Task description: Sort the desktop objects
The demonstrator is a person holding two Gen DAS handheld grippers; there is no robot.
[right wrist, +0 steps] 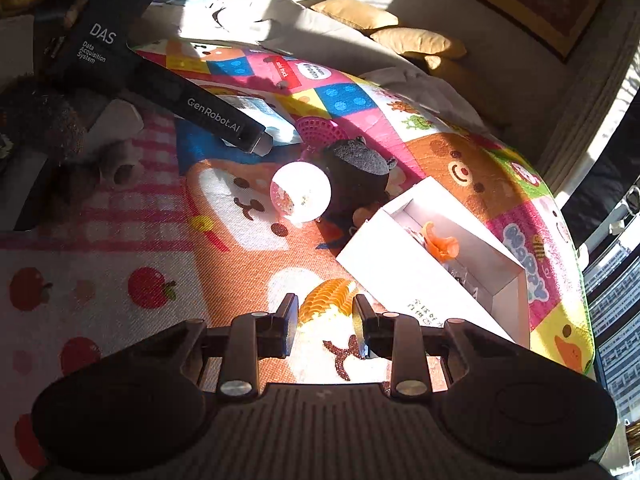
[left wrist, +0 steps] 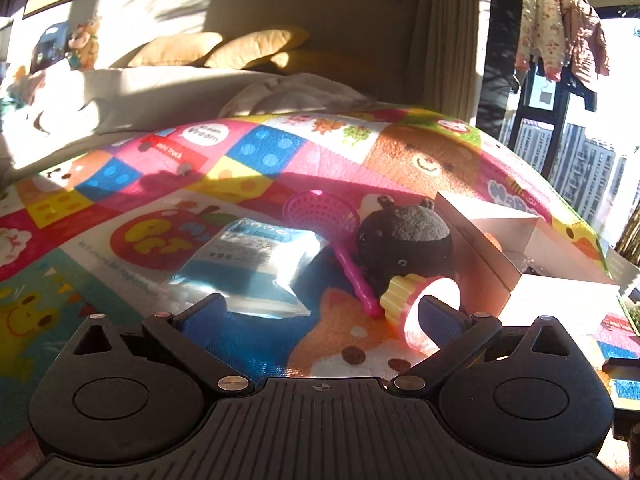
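Observation:
My left gripper (left wrist: 320, 304) is open and empty, low over the colourful play mat (left wrist: 260, 152). Just ahead lie a silver-blue snack packet (left wrist: 256, 264), a pink toy strainer (left wrist: 322, 212), a black plush toy (left wrist: 404, 236) and a pink-and-yellow toy cup (left wrist: 420, 304) by the right finger. My right gripper (right wrist: 325, 316) is partly open around an orange-yellow toy shell (right wrist: 326, 300) on the mat; whether it touches is unclear. The open white box (right wrist: 436, 256) holds an orange toy (right wrist: 440, 244). The cup (right wrist: 301, 192), plush (right wrist: 356, 168) and left gripper body (right wrist: 160, 80) show in the right wrist view.
A sofa with yellow cushions (left wrist: 224, 50) stands behind the mat. A brown plush toy (right wrist: 48, 136) lies at the left on a pink checked cloth. Windows and hanging clothes (left wrist: 560, 36) are at the right. Strong sunlight glares on the box and cup.

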